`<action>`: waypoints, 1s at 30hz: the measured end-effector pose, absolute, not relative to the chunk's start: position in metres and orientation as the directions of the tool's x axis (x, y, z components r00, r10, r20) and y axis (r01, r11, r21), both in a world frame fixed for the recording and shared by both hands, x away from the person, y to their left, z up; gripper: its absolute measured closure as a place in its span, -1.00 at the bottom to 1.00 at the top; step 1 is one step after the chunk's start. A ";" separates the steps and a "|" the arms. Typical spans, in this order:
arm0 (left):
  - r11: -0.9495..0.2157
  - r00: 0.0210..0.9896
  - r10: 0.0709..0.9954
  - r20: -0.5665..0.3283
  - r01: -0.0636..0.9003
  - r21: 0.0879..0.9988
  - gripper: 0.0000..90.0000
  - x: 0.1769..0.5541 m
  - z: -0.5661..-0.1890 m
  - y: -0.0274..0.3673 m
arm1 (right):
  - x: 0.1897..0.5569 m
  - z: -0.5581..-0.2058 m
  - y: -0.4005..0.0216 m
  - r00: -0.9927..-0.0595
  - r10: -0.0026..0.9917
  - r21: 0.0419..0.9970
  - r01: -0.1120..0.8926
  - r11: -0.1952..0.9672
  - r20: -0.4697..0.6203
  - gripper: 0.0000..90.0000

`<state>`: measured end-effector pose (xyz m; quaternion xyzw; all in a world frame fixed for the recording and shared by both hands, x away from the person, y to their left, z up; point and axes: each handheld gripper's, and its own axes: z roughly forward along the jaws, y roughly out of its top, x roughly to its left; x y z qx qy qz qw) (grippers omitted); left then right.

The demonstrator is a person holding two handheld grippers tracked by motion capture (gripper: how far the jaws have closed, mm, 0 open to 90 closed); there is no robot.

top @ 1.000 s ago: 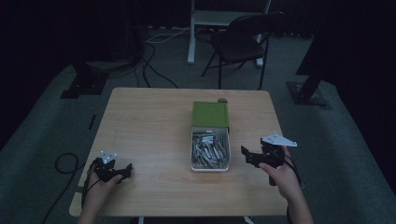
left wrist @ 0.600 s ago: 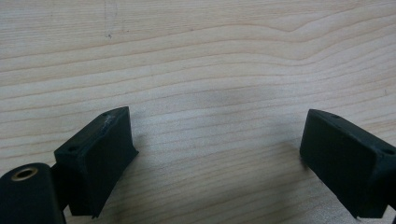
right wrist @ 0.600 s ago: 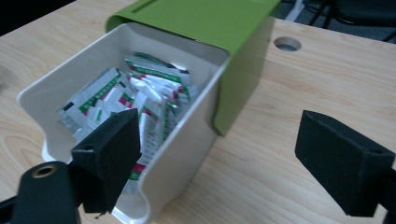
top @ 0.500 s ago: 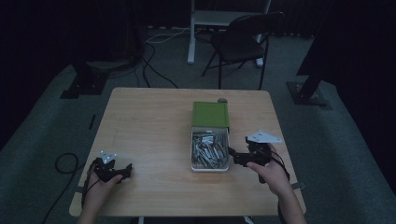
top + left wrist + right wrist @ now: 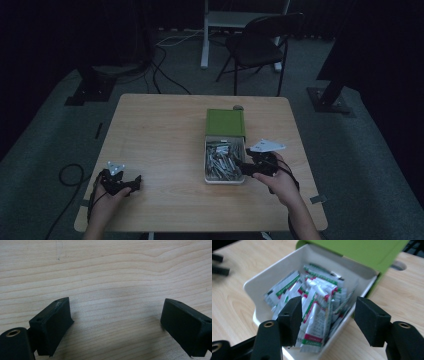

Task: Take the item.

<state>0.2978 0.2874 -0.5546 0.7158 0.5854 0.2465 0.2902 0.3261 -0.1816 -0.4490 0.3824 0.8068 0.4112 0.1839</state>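
Small foil sachets with green and red printed bands lie heaped in a white plastic tray drawn from a green sleeve right of centre on the pale wooden tabletop. Light, limp and slippery by appearance, each is best pinched across a flat sealed end. Right gripper fingers, just closing, straddle one sachet and the tray's wall without pressing it; left gripper fingers stand apart, empty.

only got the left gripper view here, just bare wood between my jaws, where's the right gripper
Observer: The right gripper is at the right side of an open white tray that slides out of a green sleeve.
Operator: what's in the tray
Observer: Small white sachets with red and green print, piled loosely.
Operator: has it grabbed one
Observer: No. Its jaws have just been closing, astride the tray's near wall with sachets between them, but the pads press on nothing yet.
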 end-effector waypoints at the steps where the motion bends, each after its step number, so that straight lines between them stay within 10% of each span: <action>1: -0.146 0.193 0.981 0.013 0.695 0.704 -0.77 0.298 -0.555 0.287 | 0.326 -0.449 -0.180 -0.640 0.768 0.802 0.463 0.377 0.009 -0.08; 30: -0.146 0.193 0.981 0.013 0.695 0.704 -0.77 0.298 -0.555 0.287 | 0.341 -0.466 -0.145 -0.639 0.762 0.708 0.491 0.508 -0.104 0.63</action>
